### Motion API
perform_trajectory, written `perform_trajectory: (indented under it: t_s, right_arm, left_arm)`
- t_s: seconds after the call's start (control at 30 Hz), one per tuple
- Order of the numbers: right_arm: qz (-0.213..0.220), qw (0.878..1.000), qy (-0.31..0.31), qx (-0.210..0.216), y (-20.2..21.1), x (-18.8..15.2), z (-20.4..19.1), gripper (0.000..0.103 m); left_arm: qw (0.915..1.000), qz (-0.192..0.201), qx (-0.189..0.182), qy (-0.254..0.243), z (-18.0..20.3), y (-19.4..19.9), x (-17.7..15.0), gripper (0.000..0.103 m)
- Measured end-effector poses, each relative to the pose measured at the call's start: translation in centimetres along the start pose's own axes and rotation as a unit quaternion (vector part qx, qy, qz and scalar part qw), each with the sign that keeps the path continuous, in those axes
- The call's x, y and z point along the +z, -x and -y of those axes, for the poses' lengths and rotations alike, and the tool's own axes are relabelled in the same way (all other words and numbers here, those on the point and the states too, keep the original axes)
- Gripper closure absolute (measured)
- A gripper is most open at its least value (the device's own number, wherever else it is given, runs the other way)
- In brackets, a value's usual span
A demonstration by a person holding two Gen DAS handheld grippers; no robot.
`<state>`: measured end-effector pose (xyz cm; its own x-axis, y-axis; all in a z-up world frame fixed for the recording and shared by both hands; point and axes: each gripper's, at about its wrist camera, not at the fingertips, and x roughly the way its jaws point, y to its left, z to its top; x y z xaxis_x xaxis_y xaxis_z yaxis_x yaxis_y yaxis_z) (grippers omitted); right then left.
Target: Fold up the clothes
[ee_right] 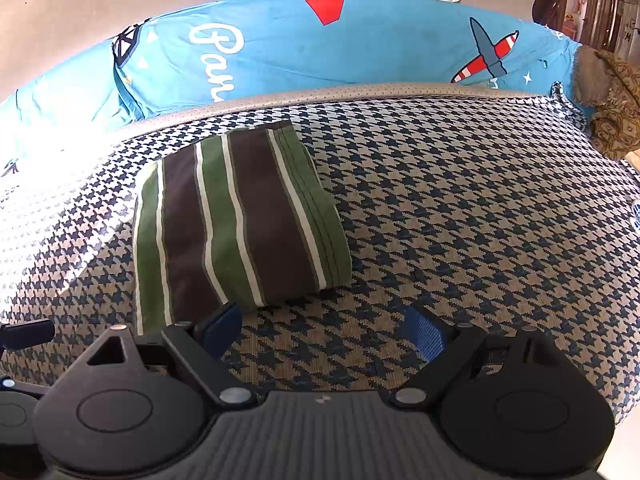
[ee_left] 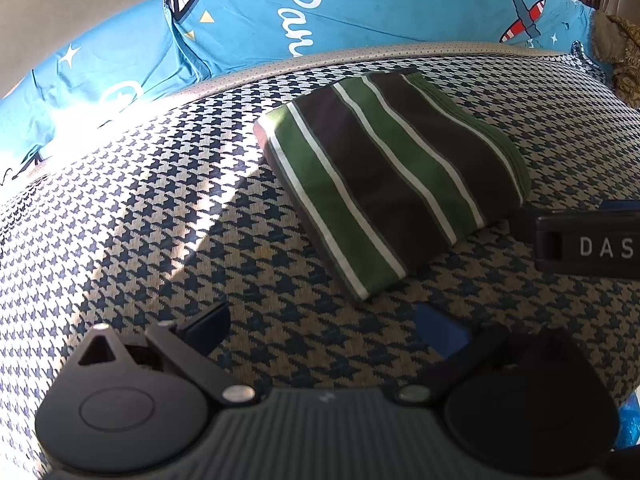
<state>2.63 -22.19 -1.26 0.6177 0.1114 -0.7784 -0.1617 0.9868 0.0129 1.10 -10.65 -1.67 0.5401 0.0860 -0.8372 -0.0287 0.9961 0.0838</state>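
Note:
A folded garment [ee_left: 384, 176] with green, dark brown and white stripes lies flat on the houndstooth surface [ee_left: 160, 208]. In the left wrist view it sits ahead and to the right of my left gripper [ee_left: 324, 326], which stands open with nothing between its fingers. The right wrist view shows the same garment [ee_right: 236, 220] ahead and to the left of my right gripper [ee_right: 324, 330], also open and empty. Its near edge lies just beyond the right gripper's left fingertip [ee_right: 222, 328]. Part of the right gripper's body [ee_left: 588, 240] enters the left wrist view beside the garment's right edge.
A blue cushion [ee_right: 320, 48] printed with letters and an aeroplane runs along the far edge of the surface. A brown patterned cloth [ee_right: 612, 100] lies at the far right. Bright sunlight washes out the far left [ee_left: 72, 120]. Bare houndstooth surface spreads right of the garment [ee_right: 480, 220].

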Motion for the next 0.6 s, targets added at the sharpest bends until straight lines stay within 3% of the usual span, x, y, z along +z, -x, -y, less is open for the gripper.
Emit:
perform_trajectory:
  t_s: [0.6]
  right_arm:
    - [-0.002, 1.000, 0.007, -0.003, -0.11, -0.10, -0.16, 0.014]
  left_arm:
    - [0.9998, 0.001, -0.001, -0.018, 0.61, -0.07, -0.23, 0.000]
